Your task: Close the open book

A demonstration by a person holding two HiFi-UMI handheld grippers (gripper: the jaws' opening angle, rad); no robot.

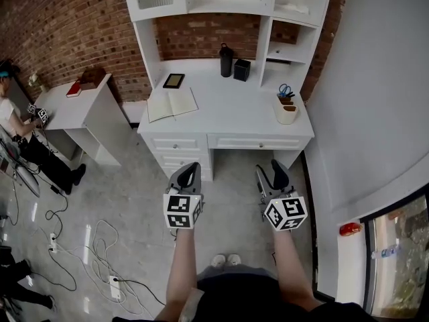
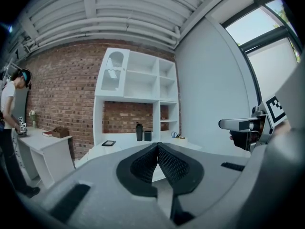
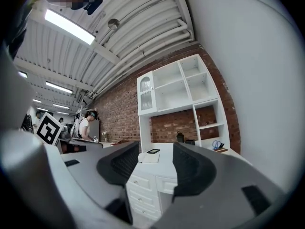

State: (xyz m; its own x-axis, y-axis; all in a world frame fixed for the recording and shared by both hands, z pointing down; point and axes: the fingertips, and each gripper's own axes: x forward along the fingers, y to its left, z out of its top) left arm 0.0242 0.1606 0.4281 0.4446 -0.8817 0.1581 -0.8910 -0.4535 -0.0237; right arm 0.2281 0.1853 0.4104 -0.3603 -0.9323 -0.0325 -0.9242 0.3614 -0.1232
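Open book, at 11 o'clock on the desk: probably light and floppy. Lift one outer cover edge. Left gripper clenched on nothing; right gripper released, empty.

- Left gripper is held out in front, roughly level, its jaws pressed together at the tips with nothing between them.
- Right gripper is alongside it but apart, jaws spread wide and empty.
- Left forearm and right forearm reach forward, bare; the grasp beneath each marker cube is hard to make out.
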